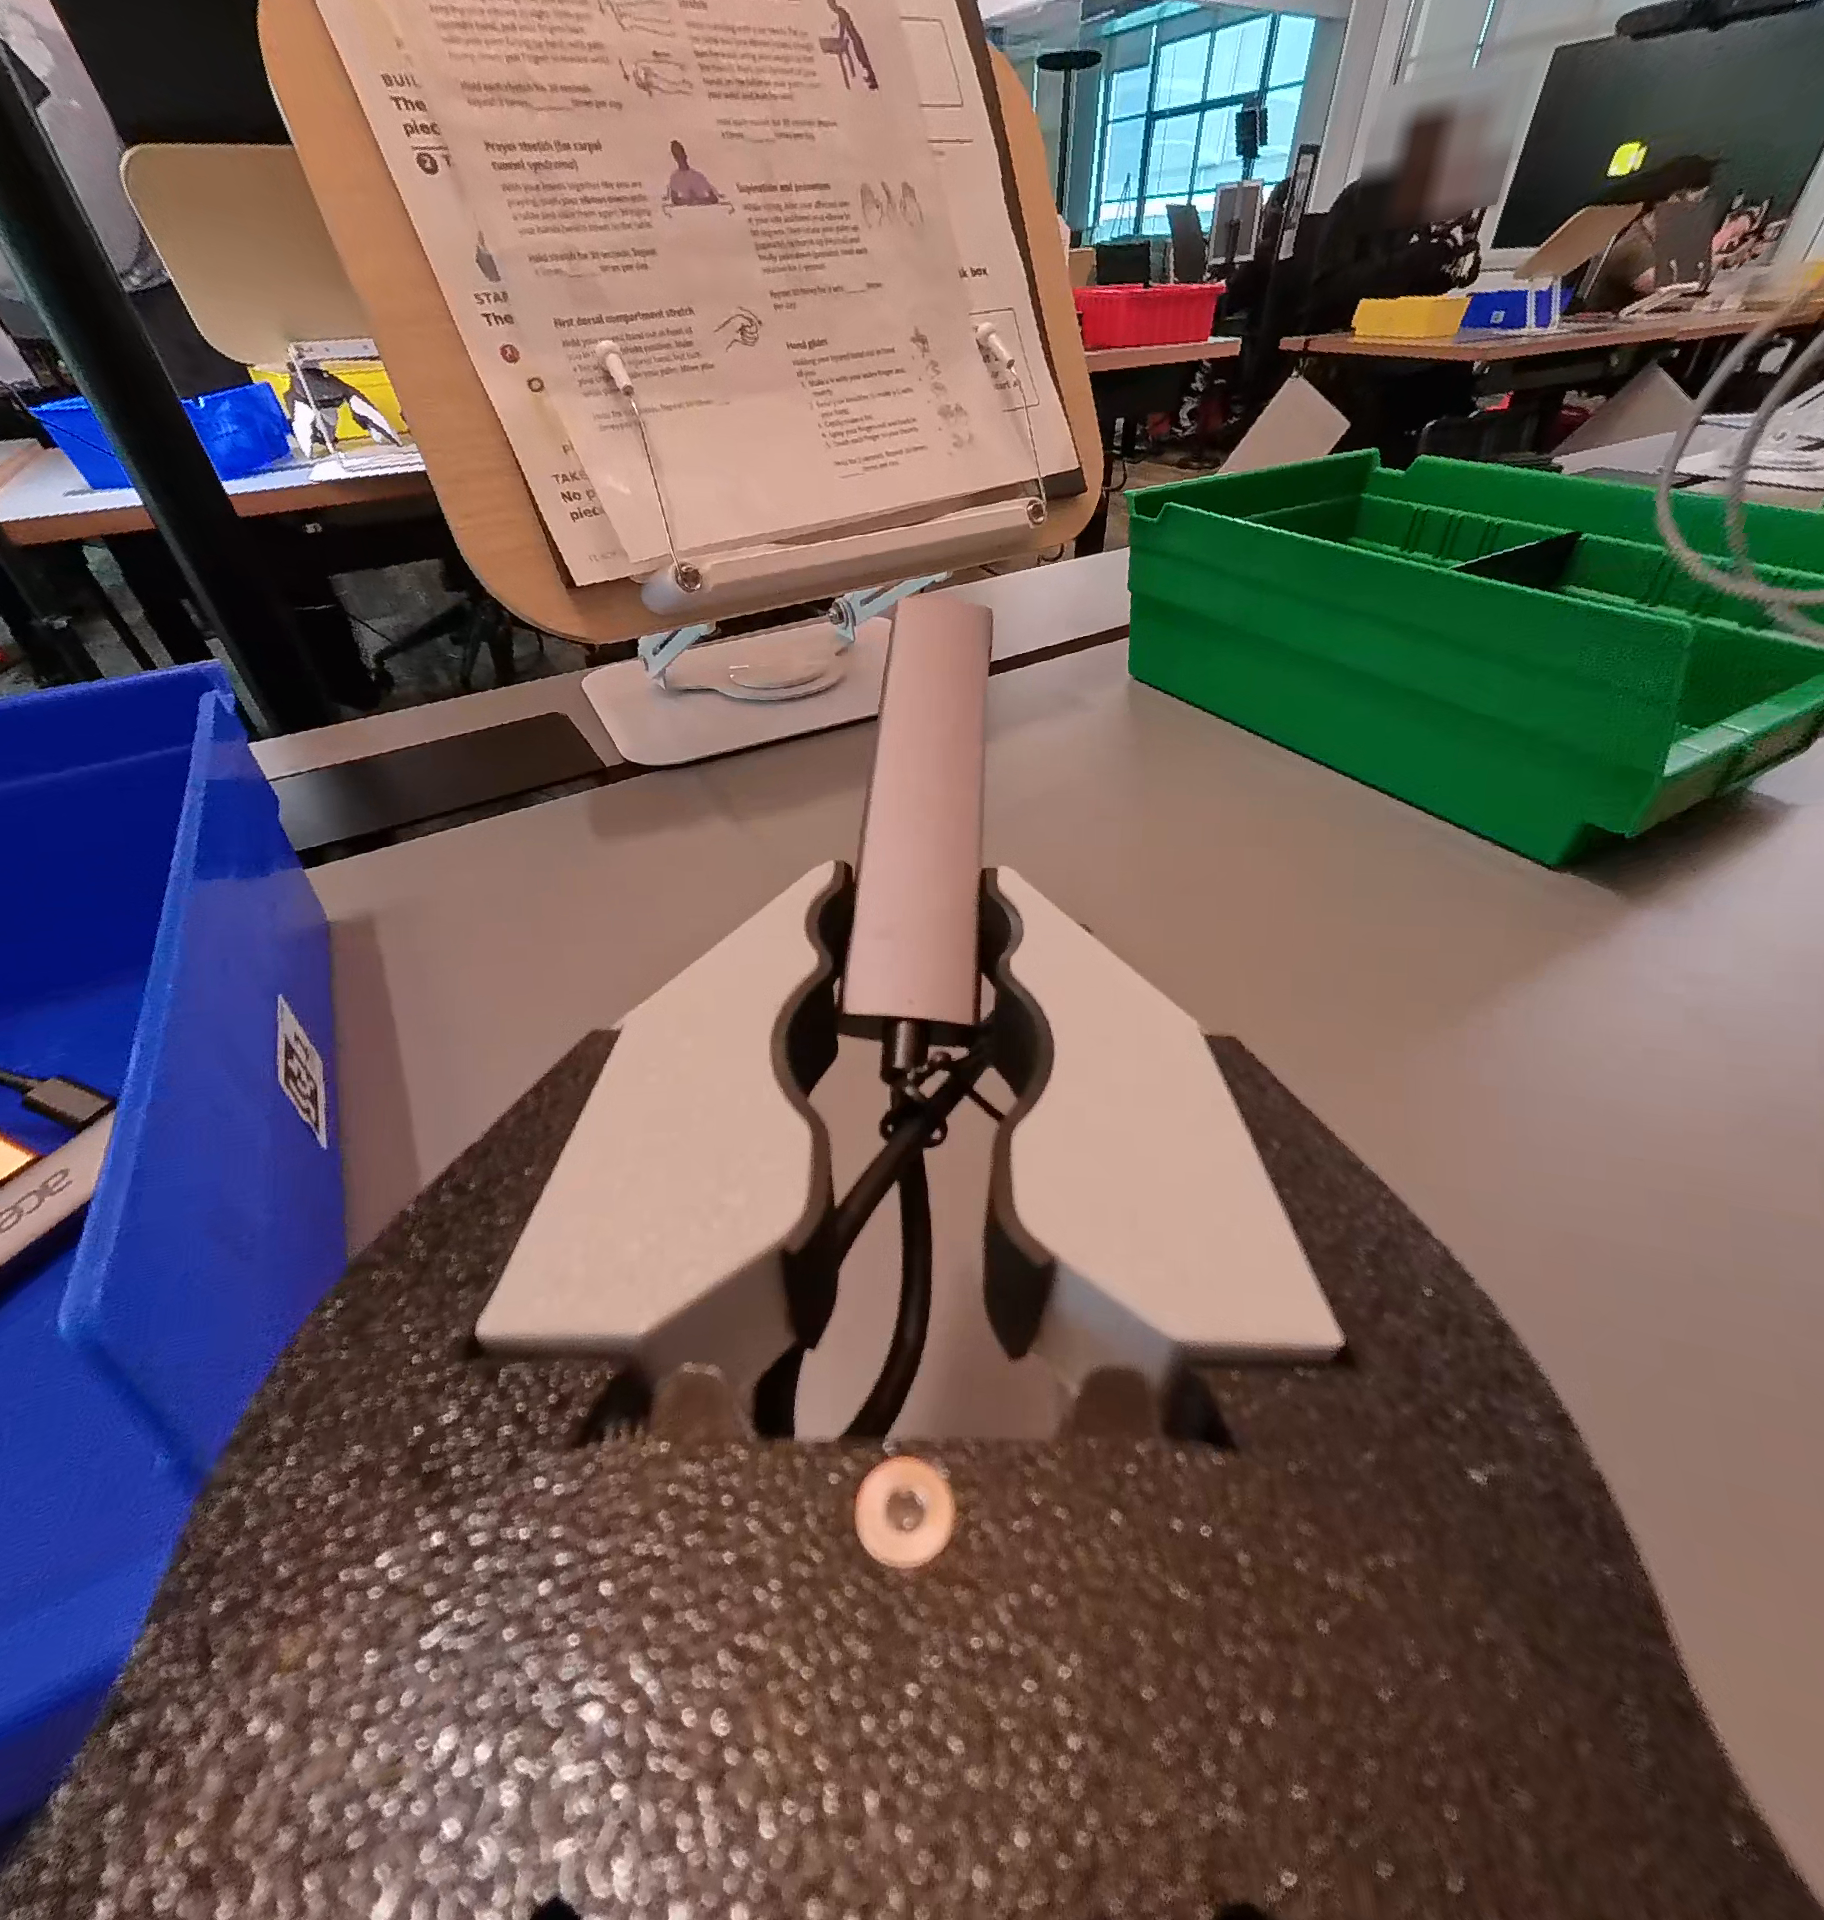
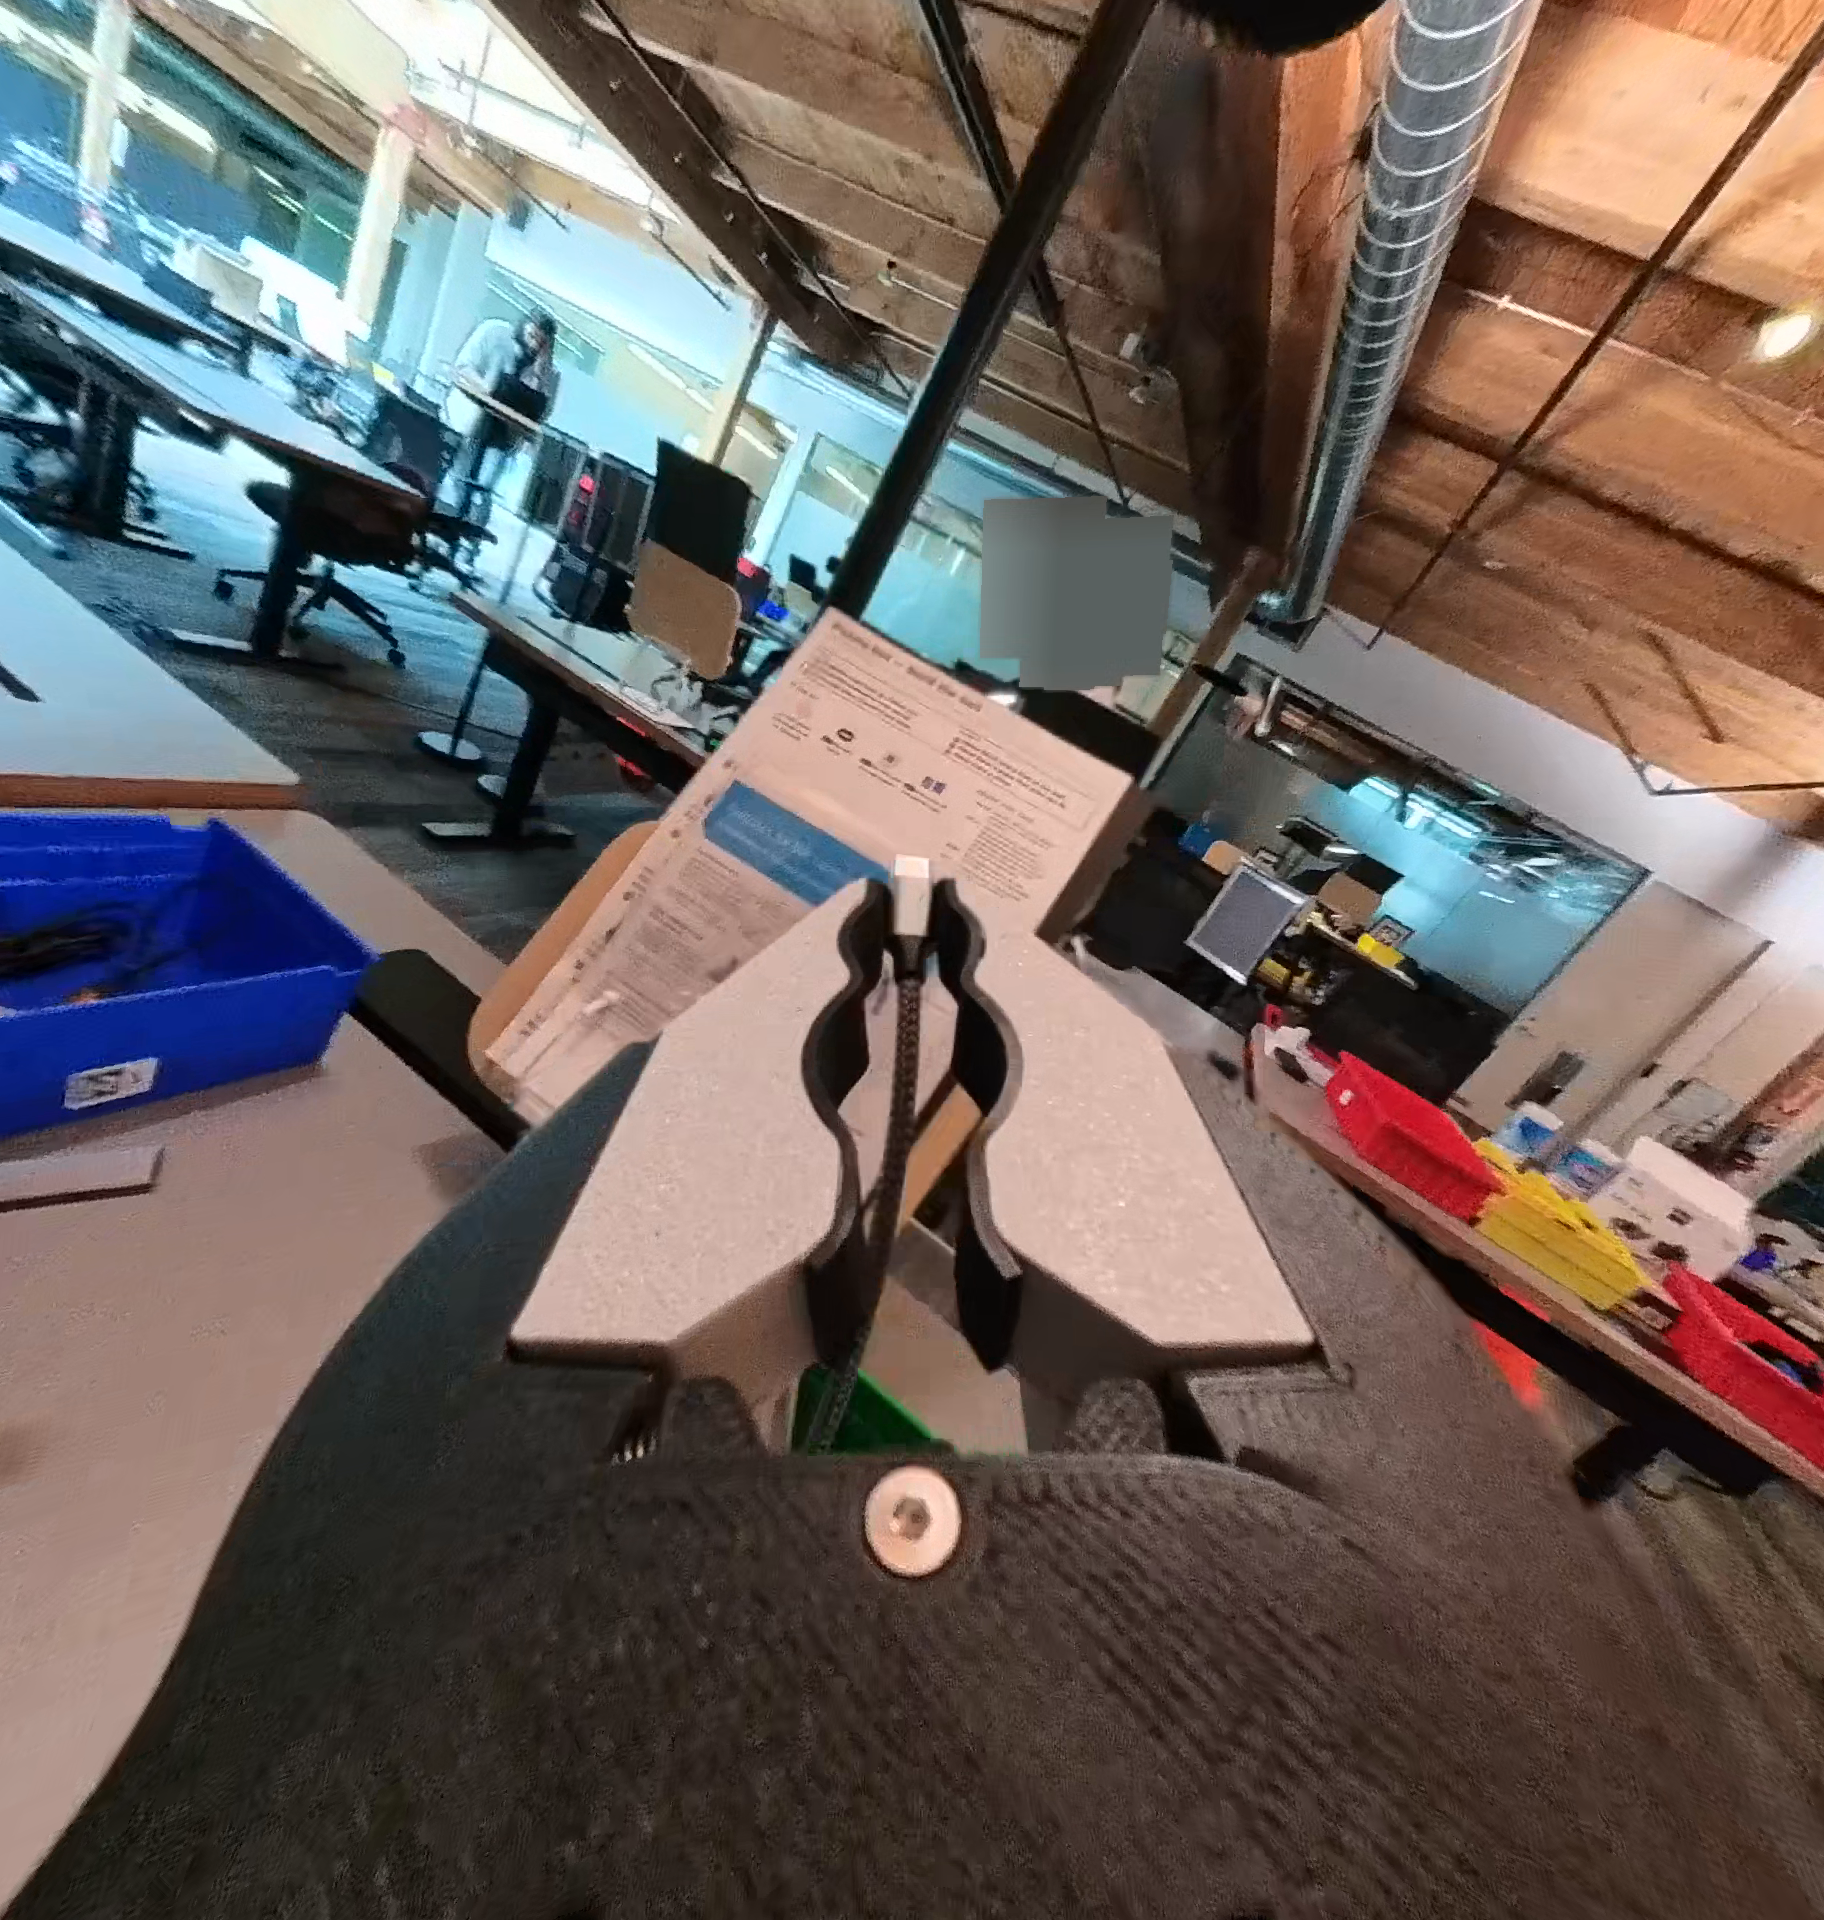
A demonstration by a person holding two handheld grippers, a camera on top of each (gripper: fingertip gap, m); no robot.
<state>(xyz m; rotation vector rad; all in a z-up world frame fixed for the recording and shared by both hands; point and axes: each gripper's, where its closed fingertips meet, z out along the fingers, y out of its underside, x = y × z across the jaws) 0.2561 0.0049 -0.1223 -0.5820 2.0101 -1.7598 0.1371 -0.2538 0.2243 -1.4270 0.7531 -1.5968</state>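
While clamped, smooth grey bar (image 1: 918,821), braided cable (image 2: 903,1091)

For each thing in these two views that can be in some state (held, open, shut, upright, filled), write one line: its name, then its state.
Left gripper: shut on the hub.
Slim grey metal hub with black cable: held, pointing forward above the table.
Right gripper: shut on the plug.
White plug on black braided cable: held, tip poking past the fingertips.
Green plastic bin: on the table, black divider inside.
Blue plastic bin: holds a silver device.
Wooden document stand: upright, sheets clipped on.
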